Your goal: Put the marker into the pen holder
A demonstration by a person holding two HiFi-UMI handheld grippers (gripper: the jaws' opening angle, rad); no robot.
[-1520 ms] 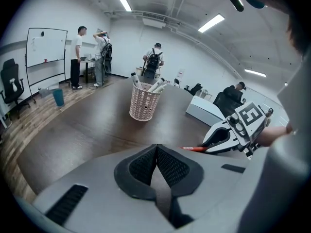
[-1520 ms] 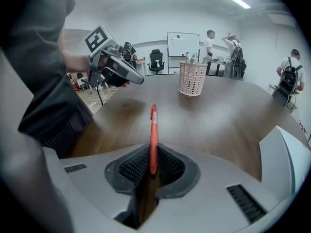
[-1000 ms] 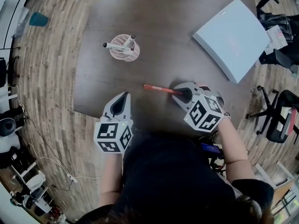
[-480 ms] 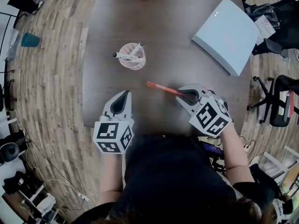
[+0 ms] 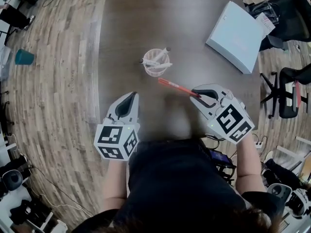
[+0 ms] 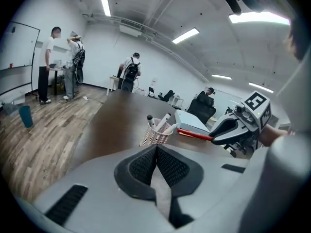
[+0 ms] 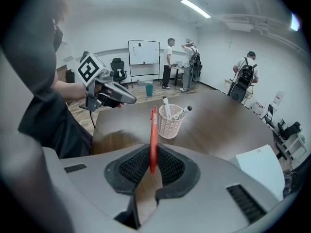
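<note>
My right gripper (image 5: 198, 94) (image 7: 152, 165) is shut on a red marker (image 5: 176, 88) (image 7: 153, 136), which sticks out ahead of the jaws above the dark table (image 5: 194, 33). Its free end points at the pink mesh pen holder (image 5: 157, 62) (image 7: 170, 121) (image 6: 154, 134), stopping just short of it. Several white markers stand in the holder. My left gripper (image 5: 132, 99) (image 6: 156, 162) hovers over the table's near edge with its jaws shut on nothing, below and left of the holder. In the left gripper view the right gripper (image 6: 228, 128) shows at right with the red marker (image 6: 194, 134).
A white flat box (image 5: 235, 36) (image 7: 260, 166) lies on the table's far right. Office chairs (image 5: 286, 89) stand right of the table. A teal bin (image 5: 24, 57) sits on the wooden floor at left. Several people (image 6: 62, 64) stand at the room's far end.
My right gripper has risen off the table with the red marker, its tip now closer to the pen holder. The left gripper shifted slightly and stays shut.
</note>
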